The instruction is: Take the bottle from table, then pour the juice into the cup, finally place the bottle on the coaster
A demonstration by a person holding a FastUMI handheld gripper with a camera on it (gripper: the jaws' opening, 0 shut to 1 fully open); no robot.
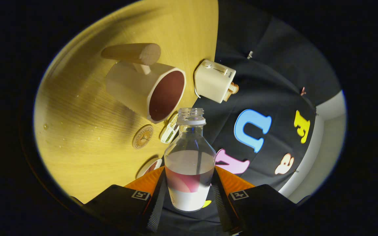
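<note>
Gripper [189, 193] clenched on bottle [189, 164] at its labelled lower body — light, smooth plastic, slippery, uncapped; cup [149, 91] just ahead of mouth, coaster [142, 136] nearer.

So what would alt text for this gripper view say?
The gripper is shut on an open clear bottle, tilted toward a cream cup on the wooden table. A round coaster lies nearby, a toaster beyond.

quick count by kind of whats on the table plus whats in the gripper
bottle, held between the fingers of the gripper: 1
cup with a wooden handle: 1
toaster: 1
round coaster: 1
small white and green item beside the coaster: 1
total: 5
</note>
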